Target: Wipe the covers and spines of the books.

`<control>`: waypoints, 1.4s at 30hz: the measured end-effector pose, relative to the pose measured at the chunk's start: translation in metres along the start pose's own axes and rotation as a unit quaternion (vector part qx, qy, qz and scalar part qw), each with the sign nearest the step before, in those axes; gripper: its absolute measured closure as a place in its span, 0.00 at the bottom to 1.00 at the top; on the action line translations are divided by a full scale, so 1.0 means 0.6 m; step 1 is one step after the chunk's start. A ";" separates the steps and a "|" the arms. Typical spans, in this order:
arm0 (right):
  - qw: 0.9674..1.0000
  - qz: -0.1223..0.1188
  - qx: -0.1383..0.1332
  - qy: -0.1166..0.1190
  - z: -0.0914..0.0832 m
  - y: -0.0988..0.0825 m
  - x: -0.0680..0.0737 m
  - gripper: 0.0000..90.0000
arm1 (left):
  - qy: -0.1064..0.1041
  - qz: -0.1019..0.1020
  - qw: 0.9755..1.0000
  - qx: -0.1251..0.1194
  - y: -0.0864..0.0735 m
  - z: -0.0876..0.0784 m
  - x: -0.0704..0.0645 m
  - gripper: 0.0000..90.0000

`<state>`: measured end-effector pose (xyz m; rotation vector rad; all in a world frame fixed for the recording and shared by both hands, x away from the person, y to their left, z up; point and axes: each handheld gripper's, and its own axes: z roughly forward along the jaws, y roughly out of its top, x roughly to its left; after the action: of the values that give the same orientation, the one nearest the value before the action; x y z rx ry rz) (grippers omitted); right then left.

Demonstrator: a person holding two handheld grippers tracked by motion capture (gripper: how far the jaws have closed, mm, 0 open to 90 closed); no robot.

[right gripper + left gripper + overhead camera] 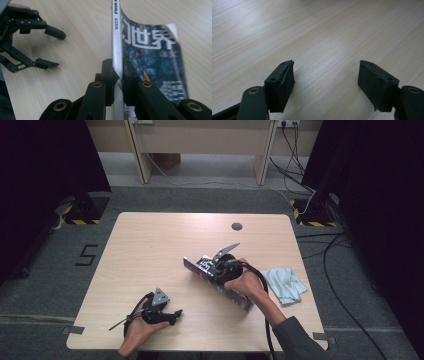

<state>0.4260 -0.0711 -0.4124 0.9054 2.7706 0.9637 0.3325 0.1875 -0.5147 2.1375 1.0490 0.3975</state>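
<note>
The table [150, 250] is a pale wood top, bare over most of its surface. The work sits right of centre, within reach of the person's right hand.

The magazine [220, 277] stands there on edge, tilted, with its spine uppermost and its lower edge at or near the table. In the right gripper view the white spine runs straight up between the jaws and the blue cover curls away to one side.

The right claw [117, 75] is clenched on the magazine's spine — both pads press on it from either side. The step in hand appears to be setting the magazine down flat. Recommended procedure:

- Lower the spine toward the table with the free cover side leading, so that the pages fold under and do not splay.
- Keep the grip until the cover lies on the wood; releasing early would likely let the magazine flop or slide.
- Steer clear of the light blue cloth [286, 285] lying just beside the magazine's near end.

The left claw [325, 80] is released — jaws wide apart, nothing between them, resting low over bare wood near the front left of the table. It is well apart from the magazine and available to steady the loose cover if needed.
</note>
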 end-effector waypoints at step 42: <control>0.990 0.109 -0.075 0.046 0.035 -0.094 -0.029 0.63 | 0.005 -0.011 1.000 0.003 0.000 -0.002 0.002 0.30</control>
<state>0.4170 -0.1050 -0.4642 1.1869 2.6673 1.2579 0.3327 0.1893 -0.5140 2.1292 1.0808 0.3954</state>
